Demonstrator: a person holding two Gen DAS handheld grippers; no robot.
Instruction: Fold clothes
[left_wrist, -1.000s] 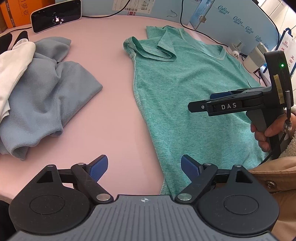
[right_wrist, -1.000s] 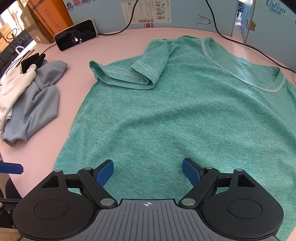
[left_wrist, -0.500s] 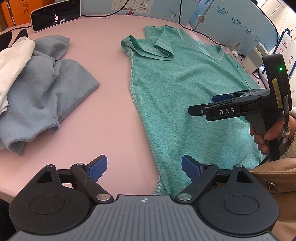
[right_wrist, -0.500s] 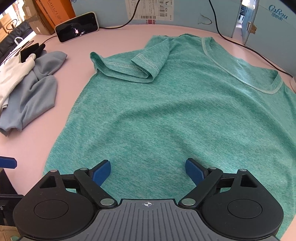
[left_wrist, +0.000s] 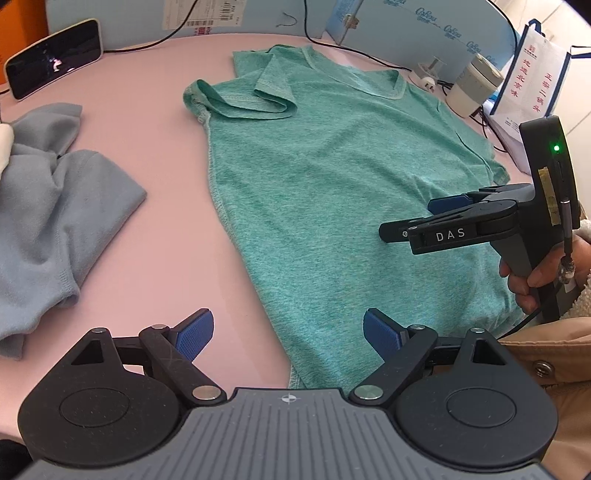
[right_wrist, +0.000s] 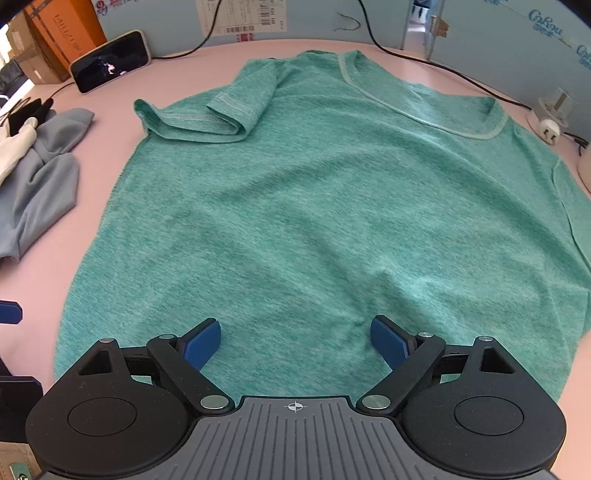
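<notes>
A: What lies at the left?
B: A crumpled grey garment (left_wrist: 55, 206) on the pink table (left_wrist: 155, 122), beside a phone (left_wrist: 51, 66).
A: And the shirt?
B: The green T-shirt (right_wrist: 314, 206) lies spread flat mid-table, one sleeve (right_wrist: 207, 118) folded inward.
A: The grippers?
B: The left gripper (left_wrist: 288, 332) hangs above the hem's corner, jaws apart and empty. The right gripper (right_wrist: 295, 343) is over the lower shirt, jaws wide, gripping nothing.
</notes>
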